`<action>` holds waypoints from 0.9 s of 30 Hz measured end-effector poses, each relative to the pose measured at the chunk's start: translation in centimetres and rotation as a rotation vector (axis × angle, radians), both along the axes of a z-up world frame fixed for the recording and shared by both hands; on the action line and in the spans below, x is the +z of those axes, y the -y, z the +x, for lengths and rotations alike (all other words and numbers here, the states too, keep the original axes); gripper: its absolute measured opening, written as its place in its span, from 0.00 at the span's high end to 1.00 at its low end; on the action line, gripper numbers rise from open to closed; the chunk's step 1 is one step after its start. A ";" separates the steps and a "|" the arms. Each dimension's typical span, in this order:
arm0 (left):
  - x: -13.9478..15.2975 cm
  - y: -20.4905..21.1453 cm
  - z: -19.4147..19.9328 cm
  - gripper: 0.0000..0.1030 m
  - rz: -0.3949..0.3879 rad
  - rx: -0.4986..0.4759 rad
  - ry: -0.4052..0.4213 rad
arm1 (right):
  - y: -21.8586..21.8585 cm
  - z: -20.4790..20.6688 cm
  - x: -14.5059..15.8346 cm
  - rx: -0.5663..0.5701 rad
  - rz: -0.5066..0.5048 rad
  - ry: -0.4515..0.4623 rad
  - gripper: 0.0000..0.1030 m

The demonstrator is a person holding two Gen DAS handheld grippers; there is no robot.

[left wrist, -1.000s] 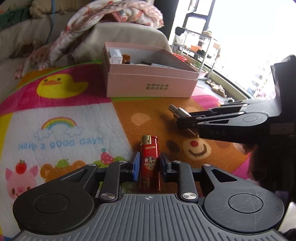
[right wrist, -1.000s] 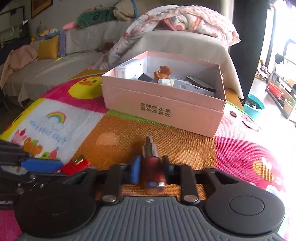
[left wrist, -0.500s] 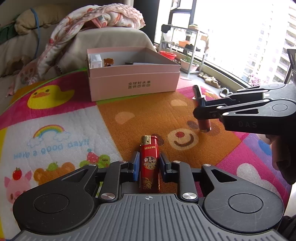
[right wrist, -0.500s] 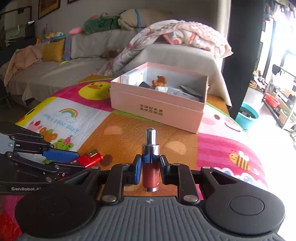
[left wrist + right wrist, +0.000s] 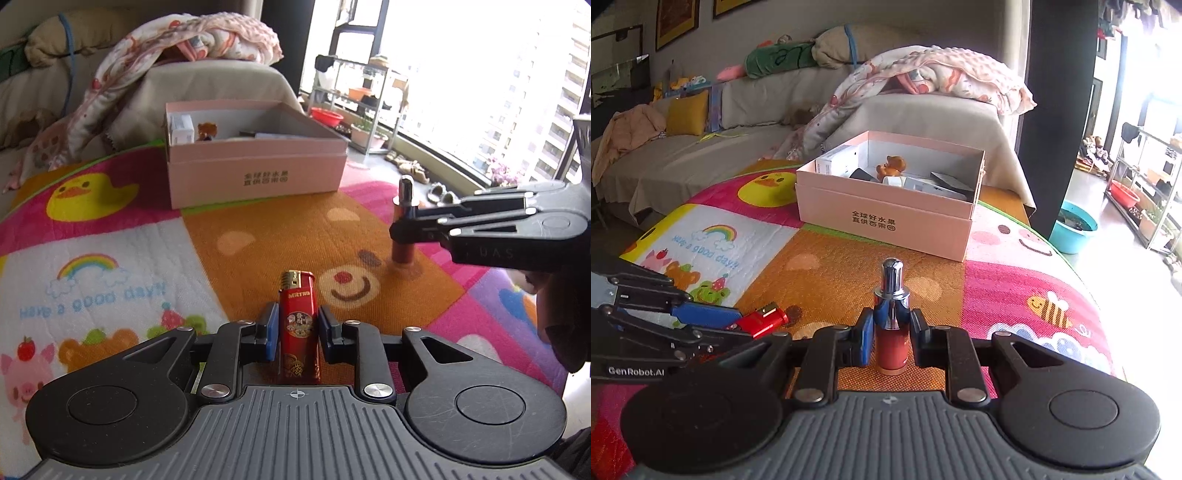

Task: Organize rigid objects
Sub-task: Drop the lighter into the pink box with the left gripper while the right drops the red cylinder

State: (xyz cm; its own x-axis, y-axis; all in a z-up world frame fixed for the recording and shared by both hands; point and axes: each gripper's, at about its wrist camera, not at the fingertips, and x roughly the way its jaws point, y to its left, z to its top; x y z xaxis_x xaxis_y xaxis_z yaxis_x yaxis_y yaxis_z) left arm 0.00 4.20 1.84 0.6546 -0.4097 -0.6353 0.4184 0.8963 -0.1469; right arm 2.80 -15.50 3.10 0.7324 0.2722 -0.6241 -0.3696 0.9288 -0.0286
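My left gripper [image 5: 297, 326] is shut on a red lighter [image 5: 298, 325] and holds it level above the cartoon mat. The lighter also shows in the right wrist view [image 5: 764, 320]. My right gripper [image 5: 892, 336] is shut on a small red bottle with a silver cap [image 5: 892, 314], held upright just above the orange bear patch. The bottle and right gripper [image 5: 404, 229] show at the right of the left wrist view. An open pink box [image 5: 886, 218] with several items inside stands farther back on the mat, also in the left wrist view [image 5: 258, 177].
The colourful mat [image 5: 110, 240] covers a low table. A sofa with a blanket [image 5: 923, 81] stands behind the box. A blue basin [image 5: 1073, 225] and a metal shelf [image 5: 1145, 192] stand at the right by the window.
Both grippers have risen and pulled back from the box. The bottle has turned from lying tilted to upright. The lighter stays gripped.
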 end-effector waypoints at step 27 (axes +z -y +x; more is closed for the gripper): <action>10.9 -1.2 20.0 0.75 -0.184 0.128 0.252 | 0.4 16.7 9.8 -0.072 0.205 0.152 0.81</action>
State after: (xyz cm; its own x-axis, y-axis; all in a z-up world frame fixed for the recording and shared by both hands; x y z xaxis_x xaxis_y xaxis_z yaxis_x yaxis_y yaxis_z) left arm 20.03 5.43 12.71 0.8351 -0.4072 -0.3699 0.3482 0.9118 -0.2176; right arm 19.49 -15.86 12.94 0.8355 0.3254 -0.4428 -0.3080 0.9446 0.1130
